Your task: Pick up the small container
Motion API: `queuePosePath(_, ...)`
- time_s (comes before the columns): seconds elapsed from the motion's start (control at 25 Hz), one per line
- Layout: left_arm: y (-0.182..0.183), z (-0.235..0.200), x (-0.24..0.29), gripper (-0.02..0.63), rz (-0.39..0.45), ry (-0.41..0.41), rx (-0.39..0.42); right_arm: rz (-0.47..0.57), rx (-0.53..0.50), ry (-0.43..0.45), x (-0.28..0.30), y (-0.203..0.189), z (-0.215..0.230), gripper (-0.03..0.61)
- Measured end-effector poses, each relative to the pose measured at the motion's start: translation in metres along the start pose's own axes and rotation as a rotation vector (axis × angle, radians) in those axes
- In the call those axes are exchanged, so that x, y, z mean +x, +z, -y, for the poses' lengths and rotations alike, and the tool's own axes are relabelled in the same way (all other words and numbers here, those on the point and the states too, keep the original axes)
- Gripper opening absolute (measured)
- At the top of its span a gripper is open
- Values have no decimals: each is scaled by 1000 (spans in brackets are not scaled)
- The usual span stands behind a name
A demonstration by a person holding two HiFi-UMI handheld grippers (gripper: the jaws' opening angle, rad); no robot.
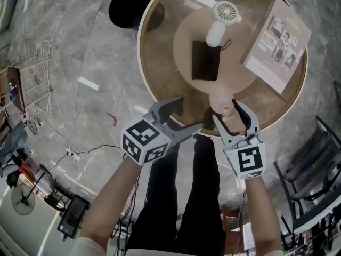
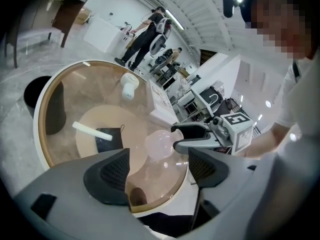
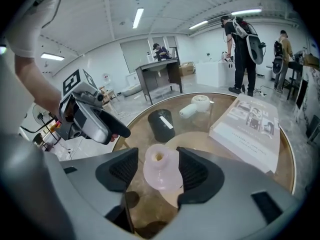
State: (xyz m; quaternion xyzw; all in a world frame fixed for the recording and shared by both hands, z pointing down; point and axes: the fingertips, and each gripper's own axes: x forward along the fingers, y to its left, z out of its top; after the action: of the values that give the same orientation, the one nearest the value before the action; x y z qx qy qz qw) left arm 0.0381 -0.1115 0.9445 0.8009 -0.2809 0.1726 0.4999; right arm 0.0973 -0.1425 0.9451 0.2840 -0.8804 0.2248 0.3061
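Note:
The small container (image 1: 222, 103) is a pale pink, round-bellied pot with a narrow open neck. It stands near the front edge of the round glass table (image 1: 145, 73). My right gripper (image 1: 225, 110) reaches over that edge with a jaw on each side of the container (image 3: 161, 171). The jaws stand close to its belly, and I see no clear squeeze. My left gripper (image 1: 187, 114) hovers open just to the left, over the table's rim, with nothing between its jaws. In the left gripper view the container (image 2: 159, 143) sits at the right gripper's (image 2: 176, 138) tips.
On the table lie a white hand-held fan (image 1: 221, 16), a black pouch (image 1: 205, 61) and a booklet (image 1: 277, 40). A black bin (image 1: 129, 7) stands on the floor behind the table, cables run along the left, and a chair (image 1: 314, 180) is on the right. People stand far back (image 3: 242, 44).

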Motion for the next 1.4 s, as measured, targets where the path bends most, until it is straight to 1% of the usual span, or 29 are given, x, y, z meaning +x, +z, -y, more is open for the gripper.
queuePosePath(0.16,-3,-6,7,370,9,-17,-62,2,-49,-34,6,-3,4,249)
queuePosePath(0.24,-3,-9,10,367,27,-27,-110,2,-101,-57,6,-2,6,217)
queuePosePath(0.32,-2,-12,12,359,49,-41,-167,0,-166,-75,5,0,3,199)
queuePosePath(0.36,-1,-12,13,356,63,-53,-202,4,-186,-85,4,0,2,185)
queuePosePath(0.44,-1,-10,16,356,93,-92,-290,23,-186,-105,3,2,0,153)
queuePosePath(0.6,-3,-10,22,354,143,-165,-479,30,-163,-118,2,3,1,152)
queuePosePath(0.76,1,-12,23,371,213,-236,-622,28,-139,-97,2,4,-1,150)
queuePosePath(0.88,4,-12,27,387,253,-285,-691,19,-137,-66,1,4,1,150)
queuePosePath(1.04,3,-18,31,407,301,-321,-784,15,-144,-29,-4,10,-4,149)
queuePosePath(1.16,9,-13,35,424,355,-403,-894,19,-156,0,-8,21,-8,149)
queuePosePath(1.24,12,-11,37,431,377,-433,-924,10,-176,23,-11,26,-12,149)
queuePosePath(1.4,14,-8,42,443,411,-464,-953,6,-195,60,-16,33,-24,149)
